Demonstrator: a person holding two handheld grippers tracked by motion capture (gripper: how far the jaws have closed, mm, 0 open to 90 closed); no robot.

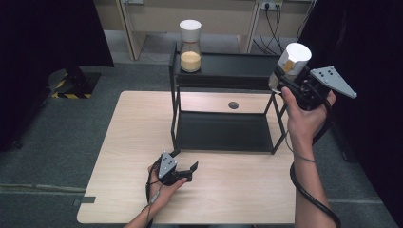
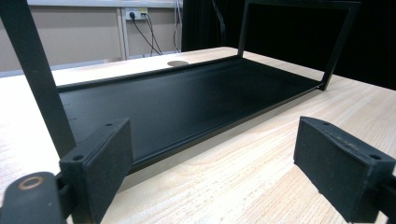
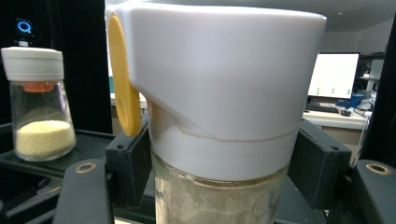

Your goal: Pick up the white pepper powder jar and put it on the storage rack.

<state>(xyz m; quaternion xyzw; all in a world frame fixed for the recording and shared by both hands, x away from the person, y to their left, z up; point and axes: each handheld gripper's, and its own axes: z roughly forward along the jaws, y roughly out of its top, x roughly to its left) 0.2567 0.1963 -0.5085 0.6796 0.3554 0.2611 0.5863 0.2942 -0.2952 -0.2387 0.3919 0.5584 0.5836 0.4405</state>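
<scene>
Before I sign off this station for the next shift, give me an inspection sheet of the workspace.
Surface: wooden table, cable hole near its far edge.
Job's things: white-capped jar held in the air beside the black rack; second jar, yellow grains inside, on the rack's top shelf.
Clutter: nothing seen.
Grippers: right gripper jaws shut on the white-capped jar below its cap; left gripper jaws open, empty, near the table in front of the rack.
Cables: one trails from each gripper; plugs in a wall socket.
Surroundings: grey floor, dark curtains, monitor.
</scene>
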